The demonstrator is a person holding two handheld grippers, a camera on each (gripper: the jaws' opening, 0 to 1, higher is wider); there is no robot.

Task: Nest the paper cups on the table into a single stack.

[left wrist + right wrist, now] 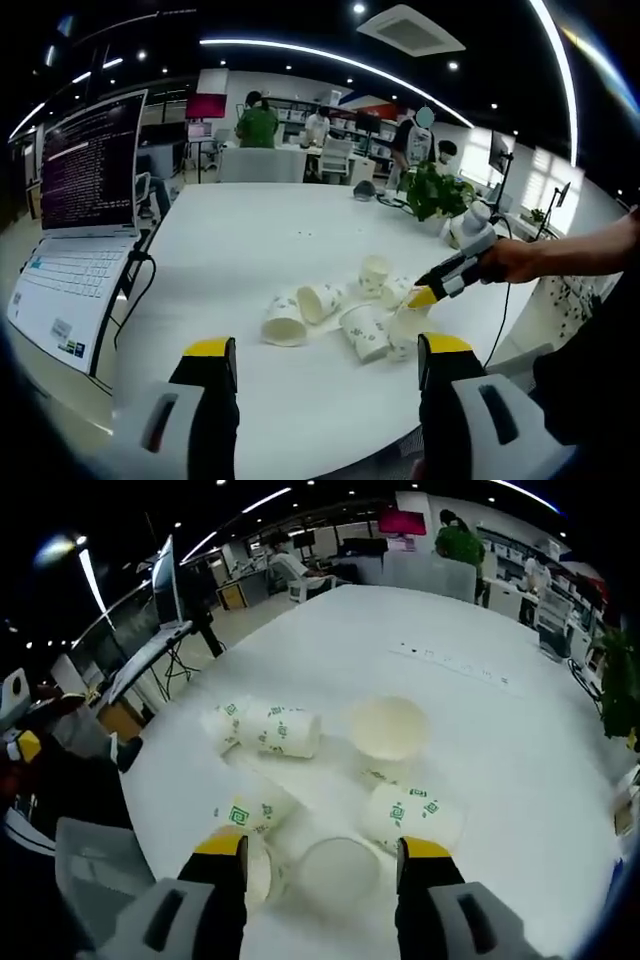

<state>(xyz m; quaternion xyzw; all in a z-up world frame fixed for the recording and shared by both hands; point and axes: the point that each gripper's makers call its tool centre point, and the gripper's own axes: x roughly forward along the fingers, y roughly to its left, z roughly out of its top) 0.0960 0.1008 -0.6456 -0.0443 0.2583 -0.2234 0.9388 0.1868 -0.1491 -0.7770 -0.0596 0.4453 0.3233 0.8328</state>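
Several white paper cups with green marks are scattered on the white table (250, 240). In the left gripper view one cup (374, 275) stands upright, and others lie on their sides, such as a cup (285, 320) at the left and a cup (365, 332) nearer me. My left gripper (328, 350) is open, short of the cups. In the right gripper view my right gripper (323, 848) is open just above an upright cup (338, 872). A second upright cup (388, 728) stands beyond, and a lying cup (270, 728) is at the left. The right gripper (430, 292) hangs over the cluster's right side.
An open laptop (90, 170) with a black cable (140, 280) sits on the table's left side. A potted plant (435, 190) stands at the far right. A hand (510, 262) holds the right gripper. People and desks are far behind.
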